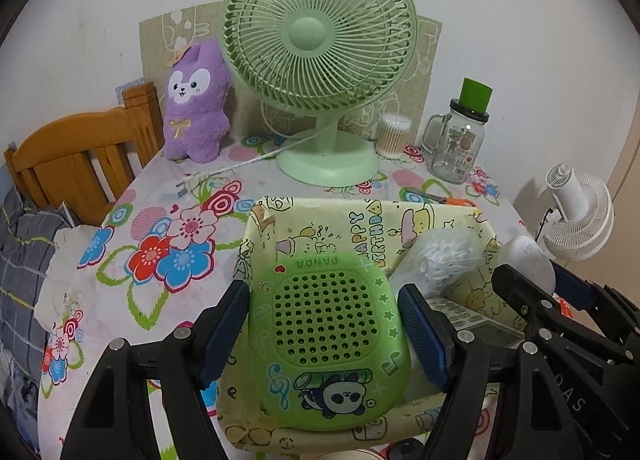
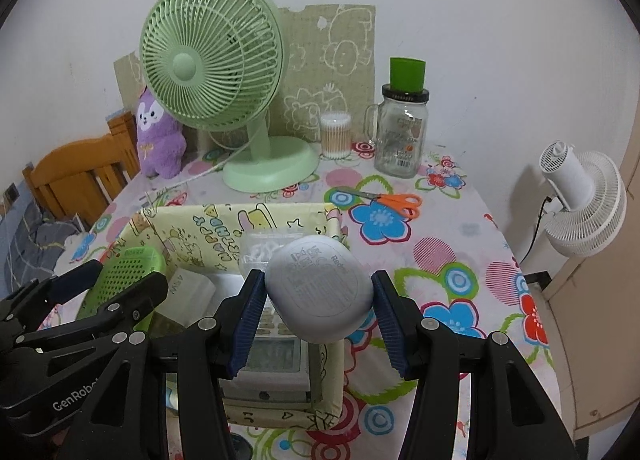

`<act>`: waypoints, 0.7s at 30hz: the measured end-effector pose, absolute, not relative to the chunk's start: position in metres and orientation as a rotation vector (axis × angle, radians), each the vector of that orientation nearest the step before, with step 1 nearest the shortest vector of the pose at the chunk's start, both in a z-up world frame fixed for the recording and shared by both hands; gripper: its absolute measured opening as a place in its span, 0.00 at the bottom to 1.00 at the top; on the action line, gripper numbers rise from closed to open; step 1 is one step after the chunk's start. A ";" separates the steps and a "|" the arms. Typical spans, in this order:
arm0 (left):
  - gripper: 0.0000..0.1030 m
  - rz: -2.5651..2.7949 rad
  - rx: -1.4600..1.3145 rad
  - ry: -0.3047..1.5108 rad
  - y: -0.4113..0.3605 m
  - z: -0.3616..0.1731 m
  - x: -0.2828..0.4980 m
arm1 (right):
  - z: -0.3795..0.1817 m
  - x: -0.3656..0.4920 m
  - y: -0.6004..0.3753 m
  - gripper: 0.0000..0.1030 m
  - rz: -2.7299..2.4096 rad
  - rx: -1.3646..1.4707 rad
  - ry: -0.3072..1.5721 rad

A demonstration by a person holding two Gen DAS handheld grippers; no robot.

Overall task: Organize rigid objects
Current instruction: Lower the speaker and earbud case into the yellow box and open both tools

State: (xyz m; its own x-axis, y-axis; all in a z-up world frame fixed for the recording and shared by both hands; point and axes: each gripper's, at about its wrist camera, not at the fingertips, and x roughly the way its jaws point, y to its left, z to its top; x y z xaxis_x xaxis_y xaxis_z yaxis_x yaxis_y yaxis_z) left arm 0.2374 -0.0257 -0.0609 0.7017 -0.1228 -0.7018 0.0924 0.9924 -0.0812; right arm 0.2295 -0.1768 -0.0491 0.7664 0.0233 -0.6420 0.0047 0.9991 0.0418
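Green case: a flat, rounded green plastic case with a perforated grille and a panda print [image 1: 330, 344] sat clamped between the blue pads of the left gripper [image 1: 324, 334], over the box's 9 o'clock side.
White case: a smooth, pale oval plastic case with grey printing [image 2: 322, 290] was pinched across its width by the right gripper [image 2: 320, 310], above the box's 3 o'clock wall.
Box: the open box wrapped in yellow cartoon birthday paper [image 2: 244, 220] already held a calculator [image 2: 276, 356], a translucent tub [image 2: 188, 290] and a clear bag of white bits [image 1: 436, 260].
Tabletop: a floral cloth [image 1: 168, 252] covered it; a mint-green desk fan [image 1: 320, 44] stood at 12 o'clock and orange-handled scissors [image 2: 396, 202] at 2 o'clock of the box.
Risk, collision: both grippers crowded one opening, so their black frames could knock together.
Risk, slip: the oval case's curved shell could squirt from the pads and drop outside the wall.
Risk, fit: the crowded box might leave the green case propped on its rim, ready to tip out.
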 end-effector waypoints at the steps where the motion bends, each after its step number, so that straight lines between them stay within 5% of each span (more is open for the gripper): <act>1: 0.75 -0.122 -0.039 0.785 -0.026 -0.062 0.238 | -0.050 0.230 -0.177 0.55 0.010 0.039 0.698; 21: 0.92 -0.187 -0.006 0.798 -0.031 -0.062 0.222 | -0.045 0.227 -0.187 0.56 0.005 0.035 0.678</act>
